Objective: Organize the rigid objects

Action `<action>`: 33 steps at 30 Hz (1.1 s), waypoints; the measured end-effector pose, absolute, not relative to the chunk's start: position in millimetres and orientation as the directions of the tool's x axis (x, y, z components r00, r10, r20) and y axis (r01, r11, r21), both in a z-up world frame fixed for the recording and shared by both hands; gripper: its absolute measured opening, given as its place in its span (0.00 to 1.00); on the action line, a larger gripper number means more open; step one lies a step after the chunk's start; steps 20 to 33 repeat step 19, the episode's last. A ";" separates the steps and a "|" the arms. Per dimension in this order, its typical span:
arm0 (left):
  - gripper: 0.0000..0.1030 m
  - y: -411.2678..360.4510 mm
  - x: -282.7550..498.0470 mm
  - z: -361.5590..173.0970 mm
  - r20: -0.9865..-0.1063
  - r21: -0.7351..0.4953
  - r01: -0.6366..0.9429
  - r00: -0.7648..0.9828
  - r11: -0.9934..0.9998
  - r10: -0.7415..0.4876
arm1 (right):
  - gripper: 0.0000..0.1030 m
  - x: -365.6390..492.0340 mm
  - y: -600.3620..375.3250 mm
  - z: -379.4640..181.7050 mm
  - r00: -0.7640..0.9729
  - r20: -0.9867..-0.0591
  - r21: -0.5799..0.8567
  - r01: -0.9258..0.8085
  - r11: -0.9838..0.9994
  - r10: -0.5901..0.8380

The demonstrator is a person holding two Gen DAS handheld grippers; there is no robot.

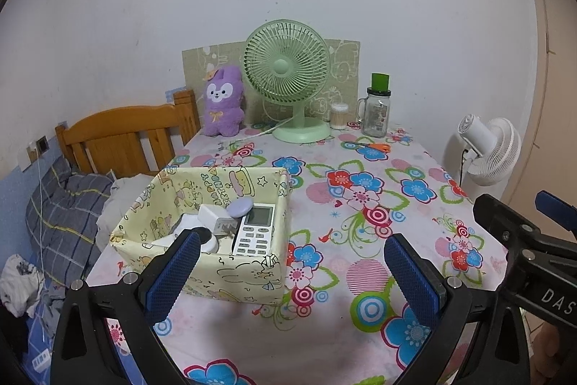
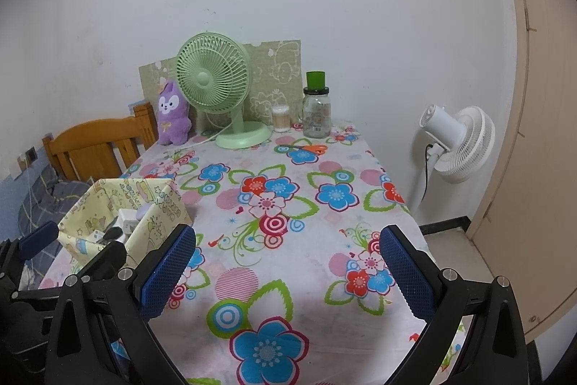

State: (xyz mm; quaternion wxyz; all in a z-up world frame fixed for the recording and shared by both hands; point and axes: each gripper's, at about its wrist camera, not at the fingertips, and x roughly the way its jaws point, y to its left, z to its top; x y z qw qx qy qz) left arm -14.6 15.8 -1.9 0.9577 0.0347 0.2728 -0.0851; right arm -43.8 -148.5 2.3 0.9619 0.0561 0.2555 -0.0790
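Bed [image 1: 68, 204]: far left, below the counter edge, plaid bedding rumpled; not part of my sorting.

Box [image 1: 202, 262]: yellow printed fabric bin at the counter's [image 1: 360, 341] left front corner. It holds the collected hard goods: a white charger [image 1: 212, 217], a lilac disc [image 1: 241, 206] lying on top, and a remote [image 1: 254, 235] lying flat along the right wall, keypad up. Other white pieces underneath I cannot identify. I judge the bin sits at this corner so my left side can reach it easily.

Left tongs [image 1: 292, 273]: wide open, nothing between the blue pads, hovering just off the box's near right corner.

Right tongs [image 2: 286, 267]: also spread wide and empty, hanging over bare floral cloth to the right of the box.

Plush [image 1: 221, 101], green fan [image 1: 288, 78]: standing at the back against the wall board, seemingly kept as fixtures.

Swab tub [image 1: 339, 116], jar [image 1: 377, 112]: upright in the back row, right of the fan base.

Scissors [image 1: 371, 145]: orange handles, flat on the cloth just in front of the jar, well apart from the box. To my eye the one loose rigid item still to bin.

White fan [image 1: 487, 150]: on the floor past the counter's right edge.
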 end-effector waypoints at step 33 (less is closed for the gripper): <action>1.00 18.4 -14.2 -1.0 -0.533 0.015 0.169 0.835 0.985 -0.135 | 1.00 -44.0 -148.5 3.3 0.857 -0.500 0.067 0.183 0.981 -0.126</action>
